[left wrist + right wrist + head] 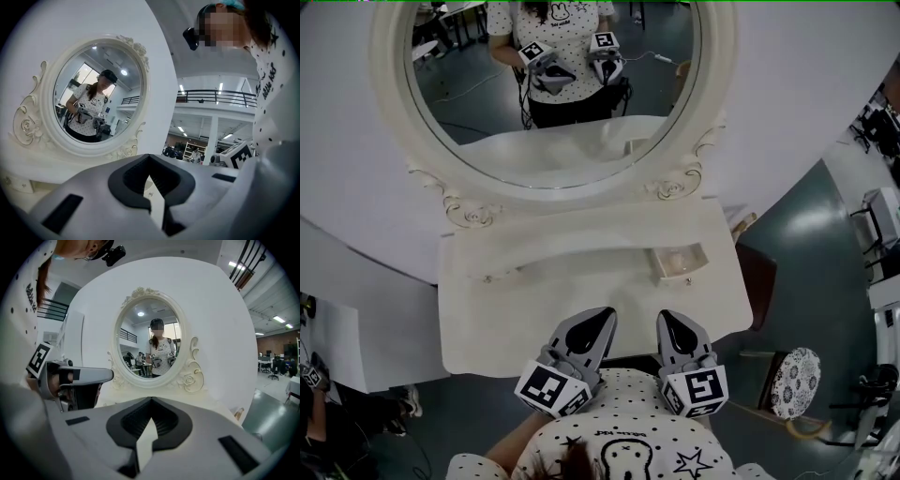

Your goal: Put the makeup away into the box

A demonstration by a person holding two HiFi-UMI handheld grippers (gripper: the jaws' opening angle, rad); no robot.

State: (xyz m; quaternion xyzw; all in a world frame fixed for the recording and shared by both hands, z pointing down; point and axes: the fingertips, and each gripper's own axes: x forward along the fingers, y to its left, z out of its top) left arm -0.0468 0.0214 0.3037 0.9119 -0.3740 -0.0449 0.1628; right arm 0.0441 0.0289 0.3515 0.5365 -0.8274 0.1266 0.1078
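My left gripper (602,317) and right gripper (668,319) sit closed and empty at the near edge of the dressing table (487,319). I see no makeup (perhaps it is in the small open drawer (680,265), far right). I'd open the jaws before reaching.

Dressing table (478,319) is smooth cream paint (mirror glass (487,122) glossy); right claw (150,402) matt grey plastic.

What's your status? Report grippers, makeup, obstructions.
Jaws shut and empty on left gripper and right gripper, over table near edge. Small drawer open at right; makeup not made out. Nothing blocking.
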